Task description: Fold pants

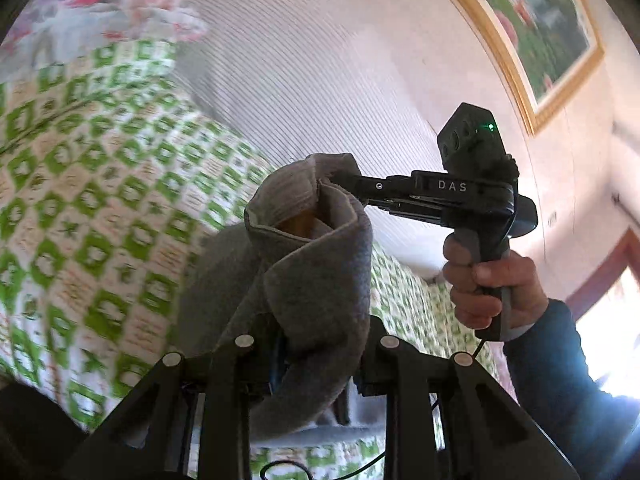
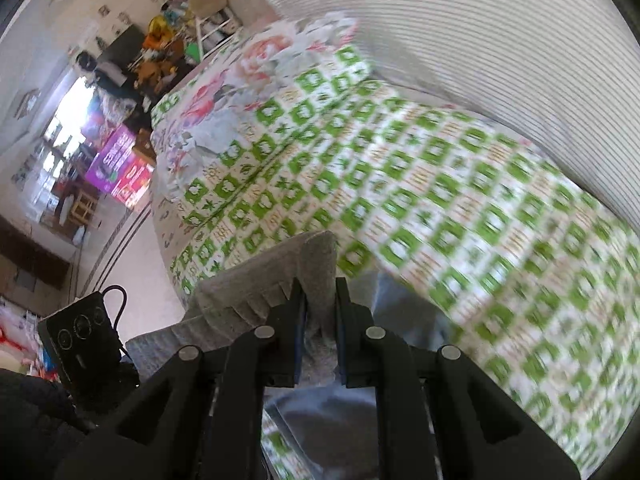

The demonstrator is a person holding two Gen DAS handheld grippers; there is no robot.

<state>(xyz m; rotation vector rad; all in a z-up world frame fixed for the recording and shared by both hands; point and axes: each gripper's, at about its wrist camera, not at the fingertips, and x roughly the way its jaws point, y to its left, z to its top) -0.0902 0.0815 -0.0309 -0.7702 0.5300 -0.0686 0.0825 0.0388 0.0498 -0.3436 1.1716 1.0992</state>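
Note:
The grey pants (image 1: 316, 280) hang lifted above the bed, bunched and twisted between both grippers. My left gripper (image 1: 320, 364) is shut on a thick fold of them low in the left wrist view. The right gripper (image 1: 340, 184) shows there too, held by a hand, its tips clamped on the ribbed waistband edge. In the right wrist view my right gripper (image 2: 320, 300) is shut on the grey pants (image 2: 280, 280), with the fabric pinched between its jaws. The left gripper's camera body (image 2: 80, 336) shows at lower left.
A bed with a green and white checked cover (image 2: 440, 200) lies below. A floral quilt (image 2: 248, 68) lies at its far end and a striped white pillow (image 1: 300, 80) beside it. A framed picture (image 1: 540, 32) hangs on the wall. Cluttered furniture (image 2: 120, 80) stands across the floor.

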